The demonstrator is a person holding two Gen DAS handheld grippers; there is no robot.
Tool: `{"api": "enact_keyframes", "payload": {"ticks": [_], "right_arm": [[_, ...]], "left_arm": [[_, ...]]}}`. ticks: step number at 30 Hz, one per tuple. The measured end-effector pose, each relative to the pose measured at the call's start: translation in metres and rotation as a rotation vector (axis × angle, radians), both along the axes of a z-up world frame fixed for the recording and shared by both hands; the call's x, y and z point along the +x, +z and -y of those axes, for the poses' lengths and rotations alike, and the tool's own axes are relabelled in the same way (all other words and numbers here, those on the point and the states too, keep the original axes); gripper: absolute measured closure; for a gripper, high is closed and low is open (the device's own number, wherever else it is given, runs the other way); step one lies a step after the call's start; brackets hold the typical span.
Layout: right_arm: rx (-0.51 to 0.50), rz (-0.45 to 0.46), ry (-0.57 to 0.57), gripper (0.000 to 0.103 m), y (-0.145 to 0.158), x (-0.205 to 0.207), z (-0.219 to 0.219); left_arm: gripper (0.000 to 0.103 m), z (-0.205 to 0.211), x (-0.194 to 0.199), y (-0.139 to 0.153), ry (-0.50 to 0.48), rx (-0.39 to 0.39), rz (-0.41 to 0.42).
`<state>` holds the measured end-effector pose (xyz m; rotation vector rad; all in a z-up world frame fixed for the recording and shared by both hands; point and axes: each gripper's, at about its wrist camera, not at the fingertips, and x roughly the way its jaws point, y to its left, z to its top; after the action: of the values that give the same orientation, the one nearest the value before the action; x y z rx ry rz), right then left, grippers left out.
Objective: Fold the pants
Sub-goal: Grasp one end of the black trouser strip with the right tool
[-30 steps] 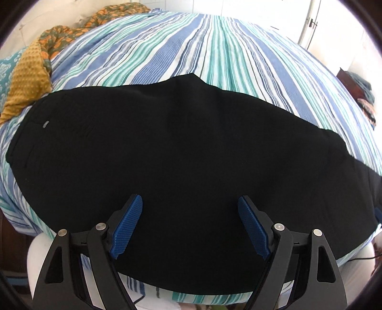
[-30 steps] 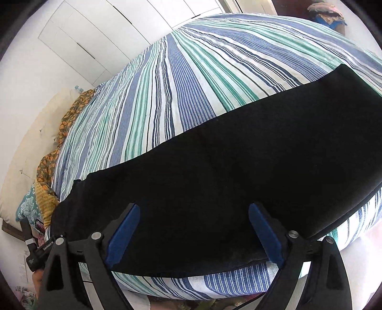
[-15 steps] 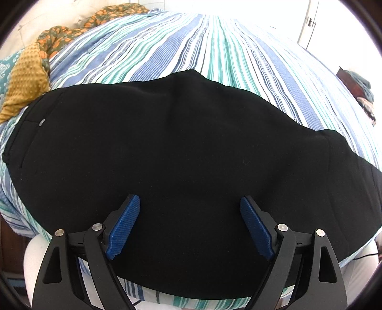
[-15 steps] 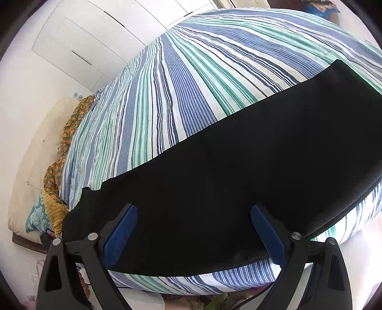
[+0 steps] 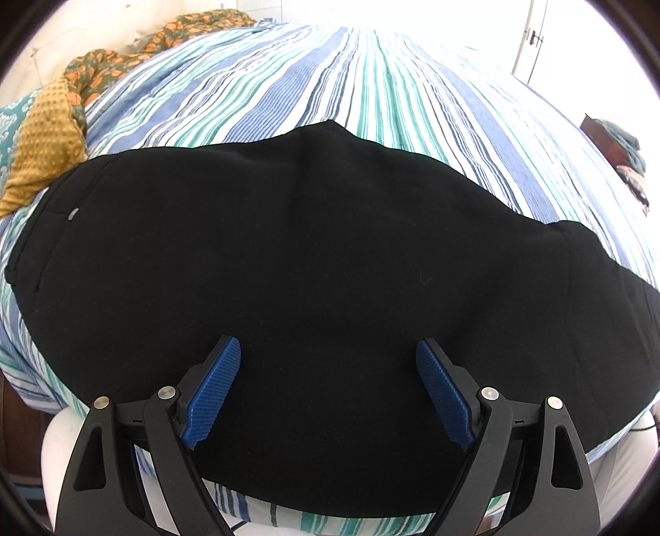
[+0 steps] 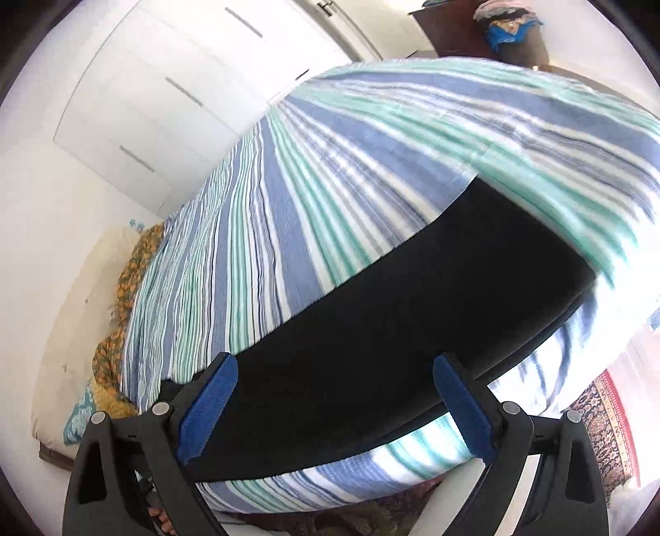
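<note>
The black pants (image 5: 313, 255) are spread on the striped bed (image 5: 371, 82), beneath both wide-open, empty grippers: left gripper (image 5: 328, 391), right gripper (image 6: 334, 408).

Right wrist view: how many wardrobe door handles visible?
3. On the white wardrobe left of the bed: top, middle, bottom. More may be out of frame.

Black pants (image 5: 313, 264) lie flat along the near edge of the bed (image 5: 371, 74); nothing rests on them, so the approach from above is free. The striped bed surface beyond them is bare up to the far edge. Obstacles: a heap of bedding (image 5: 45, 136) at the head end, touching the waistband; white wardrobe (image 6: 165, 103) close behind the bed.
</note>
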<state>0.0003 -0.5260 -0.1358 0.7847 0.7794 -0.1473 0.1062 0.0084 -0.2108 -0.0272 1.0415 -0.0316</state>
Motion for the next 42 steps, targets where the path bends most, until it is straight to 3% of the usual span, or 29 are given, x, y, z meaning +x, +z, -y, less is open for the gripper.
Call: {"api": "enact_keyframes", "payload": {"ticks": [6, 12, 16, 24, 29, 31, 36, 42], "right_arm": [[0.058, 0.061, -0.204, 0.008, 0.016, -0.046, 0.080], [0.311, 0.088, -0.217, 0.009, -0.034, -0.064, 0.086], [0.349, 0.098, -0.249, 0.009, -0.065, -0.064, 0.088], [0.281, 0.119, -0.187, 0.017, -0.080, -0.041, 0.114], [0.360, 0.196, -0.098, 0.036, -0.079, -0.039, 0.115], [0.391, 0.214, -0.060, 0.037, -0.077, -0.035, 0.114], [0.300, 0.068, -0.044, 0.037, -0.084, -0.008, 0.108], [0.310, 0.033, -0.083, 0.039, -0.094, 0.008, 0.109]], "left_arm": [[0.014, 0.001, 0.000, 0.000, 0.004, 0.002, -0.002], [0.014, -0.001, 0.001, 0.000, 0.004, 0.003, -0.008], [0.014, -0.002, 0.001, 0.000, 0.001, 0.001, -0.010], [0.014, -0.002, 0.000, -0.001, 0.001, 0.001, -0.006], [0.013, 0.000, 0.001, -0.002, 0.004, 0.007, -0.004], [0.013, 0.001, 0.001, -0.002, 0.006, 0.009, -0.004], [0.013, 0.000, 0.001, -0.002, 0.005, 0.009, -0.005], [0.012, 0.000, 0.001, -0.003, 0.002, 0.009, 0.000]]}}
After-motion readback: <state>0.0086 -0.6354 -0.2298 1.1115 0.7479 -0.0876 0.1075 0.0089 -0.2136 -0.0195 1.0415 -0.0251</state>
